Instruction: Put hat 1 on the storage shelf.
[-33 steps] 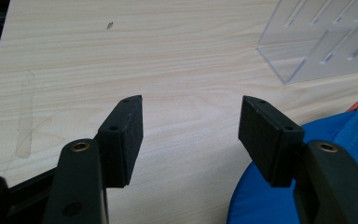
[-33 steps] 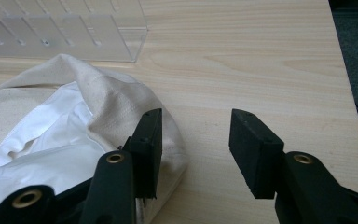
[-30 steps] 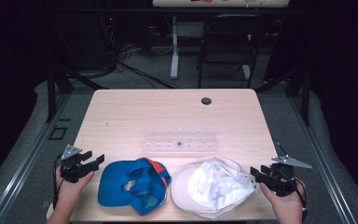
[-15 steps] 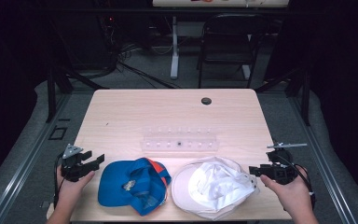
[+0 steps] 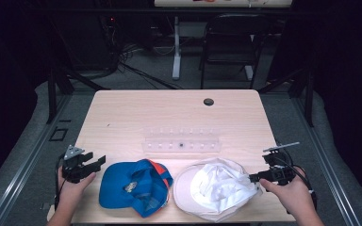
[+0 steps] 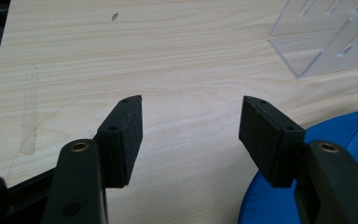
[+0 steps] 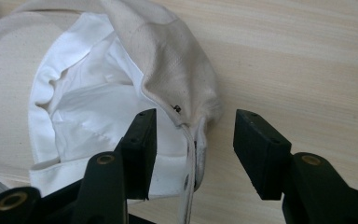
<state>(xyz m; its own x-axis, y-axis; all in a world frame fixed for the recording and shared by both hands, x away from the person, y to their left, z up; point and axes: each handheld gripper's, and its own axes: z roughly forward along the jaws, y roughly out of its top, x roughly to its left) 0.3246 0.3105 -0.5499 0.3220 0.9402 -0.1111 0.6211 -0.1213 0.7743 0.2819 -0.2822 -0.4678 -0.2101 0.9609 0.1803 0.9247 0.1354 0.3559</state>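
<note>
I've got the right claw [image 7: 191,133] w/ jaws apart, straddling the white cap's [image 7: 135,84] back edge so closing should pinch the strap. Left claw [image 6: 191,135] also apart, over bare counter [image 6: 168,56], blue cap [image 6: 349,135] just to its right, waiting its turn.

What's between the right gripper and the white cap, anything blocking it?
Nothing visible. The right gripper is open with its jaws on either side of the white cap's rear edge, apart from the fabric. Only bare table lies beside it.
</note>
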